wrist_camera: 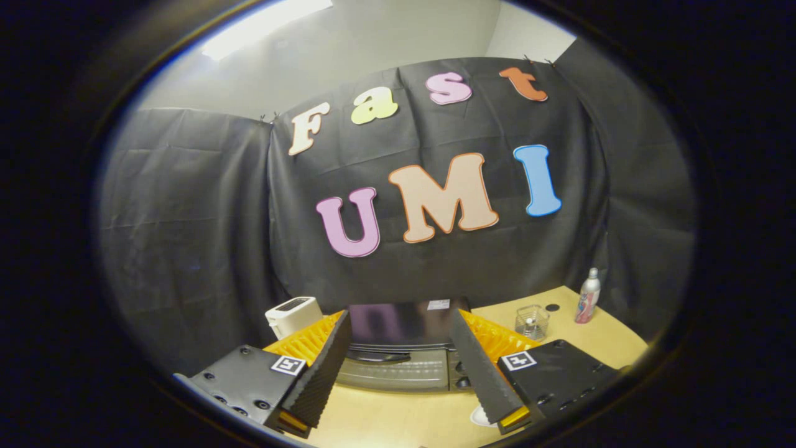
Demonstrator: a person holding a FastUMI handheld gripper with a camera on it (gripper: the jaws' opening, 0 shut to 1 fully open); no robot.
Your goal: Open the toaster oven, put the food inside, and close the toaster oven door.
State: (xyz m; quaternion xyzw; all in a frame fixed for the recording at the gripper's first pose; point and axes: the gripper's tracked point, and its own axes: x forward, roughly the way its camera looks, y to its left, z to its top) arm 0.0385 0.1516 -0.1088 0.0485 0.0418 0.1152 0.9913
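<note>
The claw's fingers (314,379) cover both sides of the toaster oven (398,348); its interior is unseen.

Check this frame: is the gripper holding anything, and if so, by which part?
Nothing is held. The gripper is open, its fingers spread apart with only air between them. The toaster oven sits beyond them on the table, door shut.

- The toaster oven (398,348) has a small white sticker on its top, near the back right corner. The words on it are too small to read.
- The bottle (587,297) near the counter's (398,417) far right edge has a colored label. It is too blurry to read.
- Each gripper (407,423) block has a square black-and-white marker with no words.
</note>
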